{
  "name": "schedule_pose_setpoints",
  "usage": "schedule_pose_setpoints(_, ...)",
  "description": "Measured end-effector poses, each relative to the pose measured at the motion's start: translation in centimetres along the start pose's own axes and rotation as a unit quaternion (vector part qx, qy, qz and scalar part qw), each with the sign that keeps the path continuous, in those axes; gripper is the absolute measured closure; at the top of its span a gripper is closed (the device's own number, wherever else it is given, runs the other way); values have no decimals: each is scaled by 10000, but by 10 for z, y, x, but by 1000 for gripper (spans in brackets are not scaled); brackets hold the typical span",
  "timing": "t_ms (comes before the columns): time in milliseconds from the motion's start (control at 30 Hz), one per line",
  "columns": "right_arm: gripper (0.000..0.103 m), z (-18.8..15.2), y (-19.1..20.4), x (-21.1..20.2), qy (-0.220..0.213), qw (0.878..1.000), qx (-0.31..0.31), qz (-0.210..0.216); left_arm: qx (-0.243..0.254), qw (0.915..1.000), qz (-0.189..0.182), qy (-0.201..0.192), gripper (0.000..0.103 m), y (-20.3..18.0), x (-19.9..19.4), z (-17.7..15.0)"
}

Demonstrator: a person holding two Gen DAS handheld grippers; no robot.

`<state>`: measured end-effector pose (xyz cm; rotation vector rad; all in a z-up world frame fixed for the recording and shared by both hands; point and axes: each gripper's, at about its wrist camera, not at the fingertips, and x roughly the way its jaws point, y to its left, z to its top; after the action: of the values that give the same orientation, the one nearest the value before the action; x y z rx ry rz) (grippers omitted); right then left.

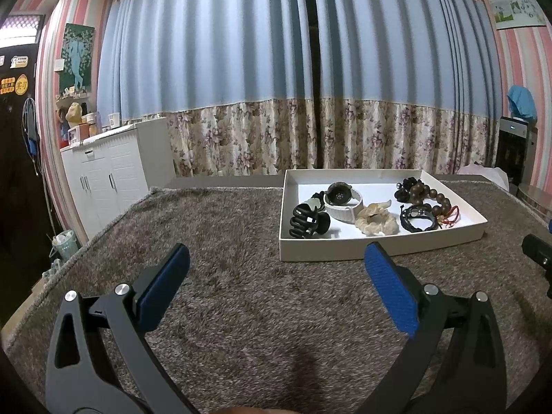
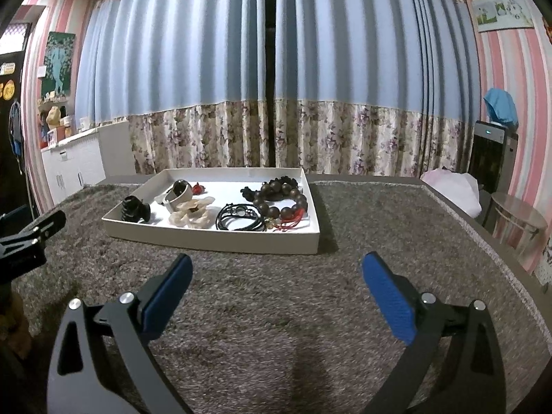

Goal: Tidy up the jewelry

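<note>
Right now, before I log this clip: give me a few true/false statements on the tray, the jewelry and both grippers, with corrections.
1. Both grippers, left gripper and right gripper, are open and empty. True.
2. The black claw clip lies on the carpet. False: it is inside the white tray.
3. The wooden bead bracelet is in the tray. True.
4. The left gripper holds the watch. False: the watch sits in the tray.
</note>
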<state>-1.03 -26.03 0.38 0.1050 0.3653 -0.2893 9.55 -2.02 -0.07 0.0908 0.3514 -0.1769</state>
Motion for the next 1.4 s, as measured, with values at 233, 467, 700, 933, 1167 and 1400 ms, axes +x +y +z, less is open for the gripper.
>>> schedule_pose_setpoints(233,4,-1,-3,0,-4,10000,66,4,70,10000,-27,-5,3,-2,-1,0)
schedule_pose_setpoints(467,3,-1,-2,0,3,10000,55,2,31,10000,-58,12,3,-2,-2,-1)
schedule_pose_setpoints(700,3,-1,-1,0,-6,10000,50,-3,11,10000,-61,31,3,0,-1,-1)
schedule_pose_setpoints(933,3,-2,-1,-1,-4,10000,44,-3,22,10000,-60,43,3,-1,0,-1)
schedule_pose_setpoints(1167,3,-2,-1,0,12,10000,35,0,3,10000,-41,49,3,0,0,-1)
schedule_pose_setpoints(1400,3,-3,-2,1,23,10000,29,-4,-37,10000,-41,82,3,1,1,-1)
